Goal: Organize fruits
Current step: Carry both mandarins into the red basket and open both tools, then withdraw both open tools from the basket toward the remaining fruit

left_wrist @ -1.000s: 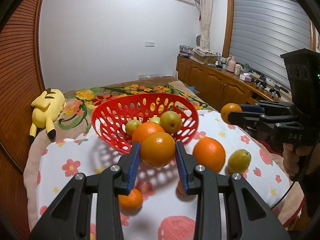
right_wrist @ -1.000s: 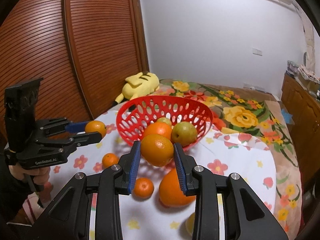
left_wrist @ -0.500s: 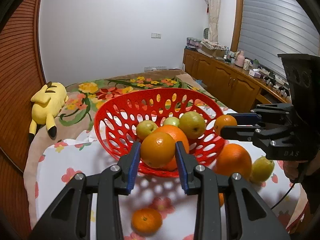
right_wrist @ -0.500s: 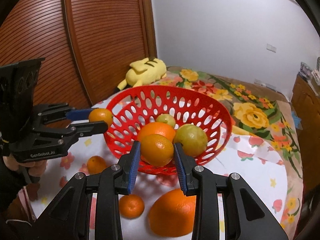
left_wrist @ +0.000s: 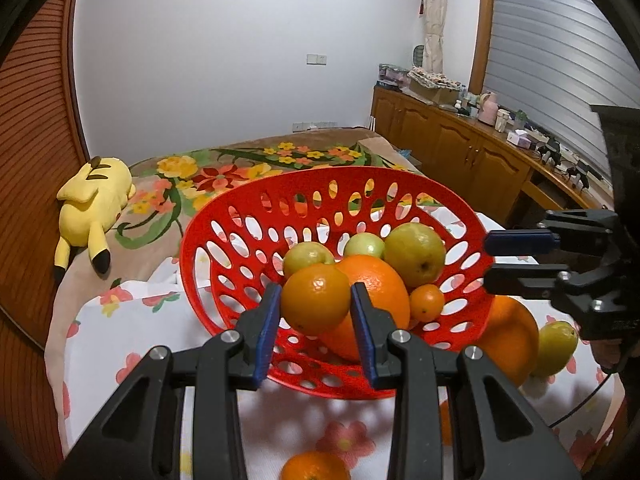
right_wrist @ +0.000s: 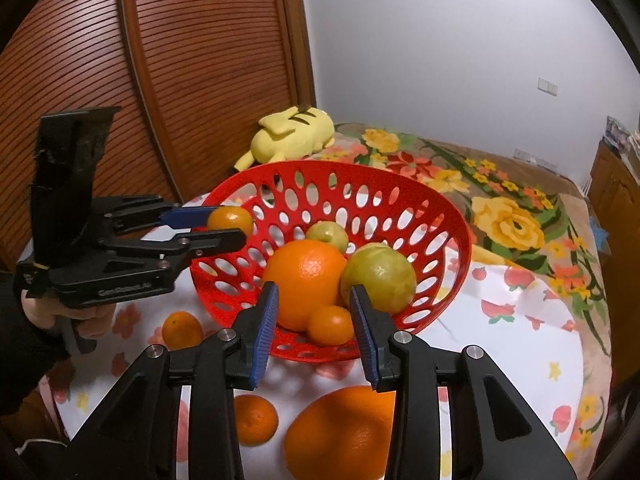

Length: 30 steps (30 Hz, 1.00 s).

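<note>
- Left wrist view: an orange (left_wrist: 315,304) is clamped between the pads of the left gripper (left_wrist: 316,312), held over the near rim of the red basket (left_wrist: 224,248), so the drop point lies just ahead and below.
- Right wrist view: the right gripper (right_wrist: 313,312) has just been opening; nothing is pressed by its pads, and a small mandarin (right_wrist: 330,325) lies loose in the basket beyond them.
- Much of the big orange (left_wrist: 380,300) inside is hidden by the held fruit.
- Loose fruit on the cloth is cut off by the fingers.

Fruits (right_wrist: 304,276) in basket (right_wrist: 448,220) on table (right_wrist: 520,360)
</note>
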### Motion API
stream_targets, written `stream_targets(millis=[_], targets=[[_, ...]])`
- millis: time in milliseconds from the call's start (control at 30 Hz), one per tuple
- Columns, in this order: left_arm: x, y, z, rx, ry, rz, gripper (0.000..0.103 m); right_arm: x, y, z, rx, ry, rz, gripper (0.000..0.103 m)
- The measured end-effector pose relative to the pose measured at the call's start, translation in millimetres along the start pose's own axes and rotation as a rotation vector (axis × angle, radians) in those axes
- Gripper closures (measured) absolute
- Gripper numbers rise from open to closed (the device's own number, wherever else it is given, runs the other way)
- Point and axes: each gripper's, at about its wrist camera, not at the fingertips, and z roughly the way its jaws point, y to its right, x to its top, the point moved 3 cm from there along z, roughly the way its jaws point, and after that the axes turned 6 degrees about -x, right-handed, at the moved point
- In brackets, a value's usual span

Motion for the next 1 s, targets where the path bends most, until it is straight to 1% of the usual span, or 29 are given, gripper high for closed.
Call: stream_targets(millis=[200, 600, 667, 733, 800, 967, 1000], targets=[[2.8, -7.3, 7.5, 0.007, -0.005, -0.008, 0.070, -2.5, 2.3, -5.6, -0.001, 0.012, 0.014, 0.066], [9.7, -8.4, 15.6, 0.024, -0.012, 0.006, 0.069, -12.1, 8.8, -7.9, -0.013, 0.013, 0.041, 0.065], [9.9, -8.8, 14.6, 0.025, -0.007, 0.008, 0.067, -14.3, 9.2, -8.8, -0.013, 0.012, 0.045, 0.065], [9.1, -7.7, 10.9, 0.019, 0.003, 0.005, 0.060, -16.5, 10.0, -11.3, -0.013, 0.015, 0.051, 0.065], [7.5, -7.7, 7.2, 0.019, 0.007, 0.001, 0.057, -18.7, 10.5, -14.7, -0.016, 0.019, 0.058, 0.064], [-3.5, -3.5, -12.2, 0.005, 0.024, -0.002, 0.056, -26.2, 13.5, -27.2, -0.034, 0.029, 0.085, 0.063], [-5.9, -2.0, -16.4, 0.004, 0.029, 0.002, 0.052, -28.4, 14.0, -31.0, -0.039, 0.033, 0.091, 0.063]])
